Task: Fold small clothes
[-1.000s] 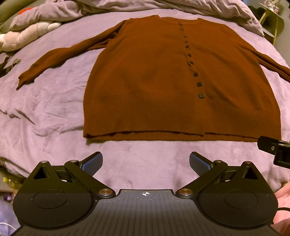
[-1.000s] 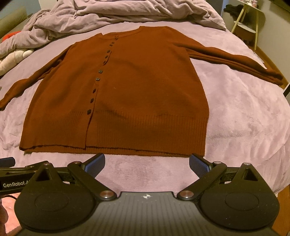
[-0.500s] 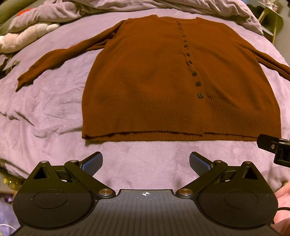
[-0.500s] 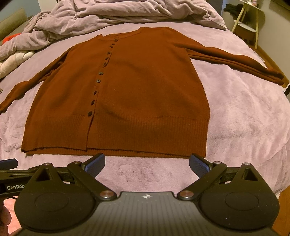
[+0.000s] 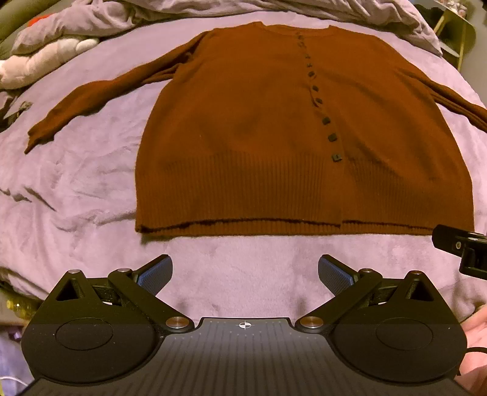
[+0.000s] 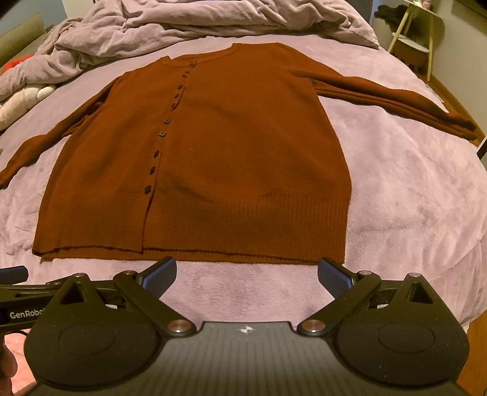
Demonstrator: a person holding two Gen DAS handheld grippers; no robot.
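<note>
**Both hand-held grippers edge closer to the hem, nothing grasped yet**

Nearest to me, my left hand-held gripper (image 5: 245,271) hangs over the bare purple blanket (image 5: 243,259) just short of the cardigan's hem, its blue-padded fingers (image 5: 155,272) spread wide apart with nothing between them. My right hand-held gripper (image 6: 247,271) is in the same state: wide apart, empty, its fingertips now almost at the ribbed hem (image 6: 243,249). Over the last second the hem has slid lower in the right wrist view, so I have crept forward a little on that side; in the left wrist view it has barely shifted. Each hand-held gripper shows at the edge of the other's view, so the two sit side by side.

Beyond them, the rust-brown cardigan (image 5: 258,137) lies flat and face up on the bed, buttoned, its row of dark buttons (image 5: 331,138) running from hem to neckline. It has not moved. One sleeve (image 5: 91,100) reaches out to my left, the other sleeve (image 6: 395,100) to my right. Farthest off, a rumpled duvet (image 6: 213,21) is heaped at the head of the bed.

I judge that folding has not begun; this is the approach, and the next move needs a clean pinch on the garment.
</note>
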